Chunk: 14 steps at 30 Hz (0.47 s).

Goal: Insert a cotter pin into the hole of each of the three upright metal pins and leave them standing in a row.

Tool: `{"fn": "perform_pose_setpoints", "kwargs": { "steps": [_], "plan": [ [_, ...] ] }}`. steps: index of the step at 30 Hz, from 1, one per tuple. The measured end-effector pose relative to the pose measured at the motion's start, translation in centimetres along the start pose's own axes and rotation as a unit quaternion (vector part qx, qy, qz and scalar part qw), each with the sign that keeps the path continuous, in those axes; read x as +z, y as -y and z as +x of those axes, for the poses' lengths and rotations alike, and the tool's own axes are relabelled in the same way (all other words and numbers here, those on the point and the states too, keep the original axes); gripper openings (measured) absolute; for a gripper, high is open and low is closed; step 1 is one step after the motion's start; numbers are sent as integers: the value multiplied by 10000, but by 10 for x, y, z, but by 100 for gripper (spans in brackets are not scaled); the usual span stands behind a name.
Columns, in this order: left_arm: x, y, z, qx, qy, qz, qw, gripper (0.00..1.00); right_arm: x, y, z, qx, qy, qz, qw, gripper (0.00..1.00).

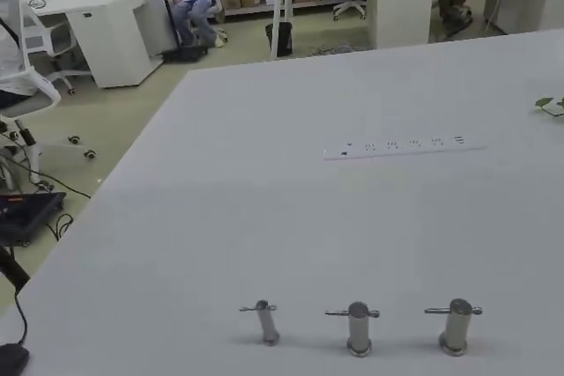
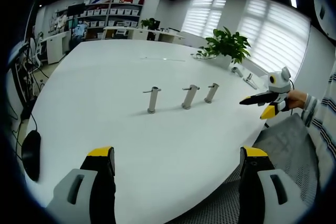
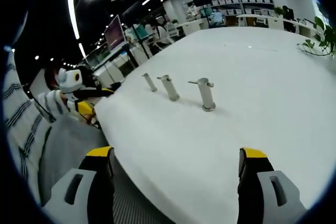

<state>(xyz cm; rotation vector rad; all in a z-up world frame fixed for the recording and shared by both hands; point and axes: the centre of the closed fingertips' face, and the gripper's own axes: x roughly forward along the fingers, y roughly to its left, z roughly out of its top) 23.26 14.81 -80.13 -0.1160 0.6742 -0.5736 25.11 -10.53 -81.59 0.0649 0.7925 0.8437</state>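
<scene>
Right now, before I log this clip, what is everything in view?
Table: one, white, foreground.
Pins: three, silver, upright in a row near the front edge.
Cotter pins: three, silver, one through each pin's top.
Power strip: one, white, mid-table.
Plant: one, green, table's right edge.
Mouse-like object: one, black, table's left edge.
Desks: several, white, background.
Left gripper: one, grey, yellow-tipped jaws open, empty.
Right gripper: one, same colours, jaws open, empty.
</scene>
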Motion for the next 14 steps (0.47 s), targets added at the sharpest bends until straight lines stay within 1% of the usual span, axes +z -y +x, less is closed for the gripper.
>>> {"fn": "perform_pose_setpoints", "kwargs": {
  "steps": [7,11,14],
  "plan": [
    [-2,6,-1,-16,-33,103,9999,99,-1,-5,0,-21,49,33,10000,100],
    [-3,7,-2,-23,20,92,10000,99,-3,-5,-2,-80,65,38,9999,100],
    [-4,7,-3,-22,48,56,10000,99,-3,-3,-7,-182,77,66,9998,100]
  ]
}}
